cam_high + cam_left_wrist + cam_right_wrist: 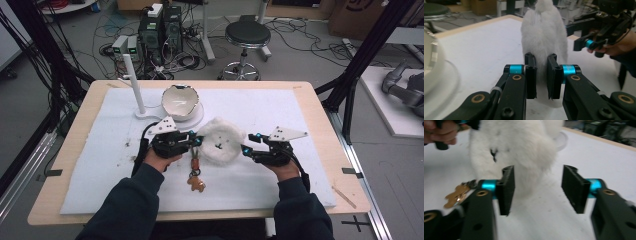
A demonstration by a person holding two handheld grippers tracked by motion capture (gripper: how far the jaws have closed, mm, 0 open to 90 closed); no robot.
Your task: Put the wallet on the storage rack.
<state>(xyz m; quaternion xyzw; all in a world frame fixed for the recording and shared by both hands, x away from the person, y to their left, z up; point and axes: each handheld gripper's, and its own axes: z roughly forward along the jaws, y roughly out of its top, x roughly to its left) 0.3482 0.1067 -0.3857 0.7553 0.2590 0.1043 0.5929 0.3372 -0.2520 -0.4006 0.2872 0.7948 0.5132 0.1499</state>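
White fluffy toy [544,42] is pinched by left claw [541,75], lifted off tabletop [280,107]. Right claw [537,188] is held open, toy just ahead of its left jaw, untouched.

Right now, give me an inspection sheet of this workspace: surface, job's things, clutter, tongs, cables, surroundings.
Surface: wooden table under a white mat, with a few dark specks.
Job's things: white fluffy plush at mid-mat; a brown bear-shaped charm lies on the mat by its near-left edge.
Clutter: white stand with an upright post; a broken white shell-like bowl sits on its round base.
Tongs: left tongs shut on the plush; right tongs open, jaws either side of the fur without pressing it.
Cables: one trails from each of the tongs along the forearm.
Surroundings: black stool, computer towers, floor cabling.
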